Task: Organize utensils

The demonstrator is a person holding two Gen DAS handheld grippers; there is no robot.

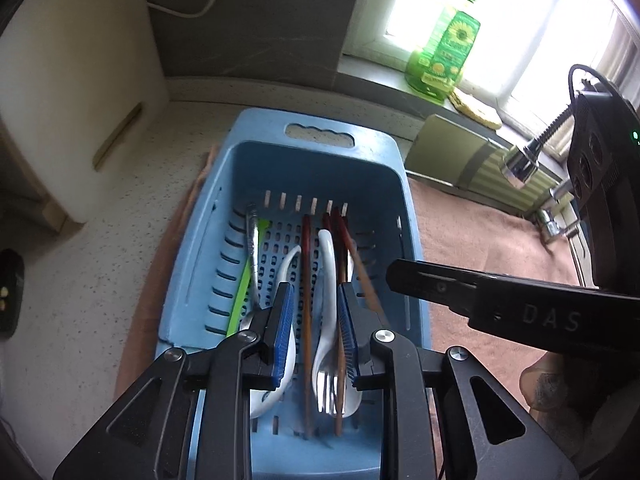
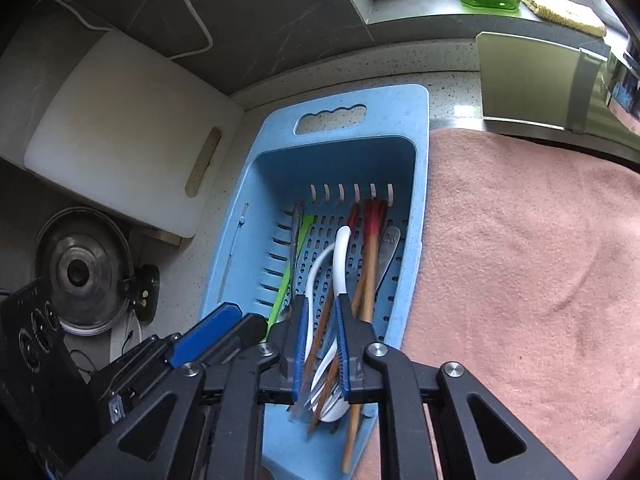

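Utensils lie lengthwise in a light-blue perforated plastic basket (image 1: 256,152) w/ a cut-out handle, which sits partly on a pink terry towel (image 1: 480,232) on a speckled countertop (image 1: 120,208). Inside: red-tipped wooden chopsticks (image 1: 306,280), white plastic spoons (image 1: 326,264), a metal fork (image 1: 326,392), a lime-green plastic utensil (image 1: 244,280) & a metal-handled piece along the left wall. Left gripper (image 1: 314,344) hangs over the near end of the basket, blue pads slightly apart, nothing pinched; one chopstick & a white spoon show in the gap below. Right gripper (image 2: 320,348) is just beside it, also pointing down into the basket, pads a little apart, not pressing on the spoon and chopsticks seen between them. White plastic cutting board (image 2: 132,136) leans left of the basket; a green dish-soap bottle (image 1: 444,48) stands on the windowsill.
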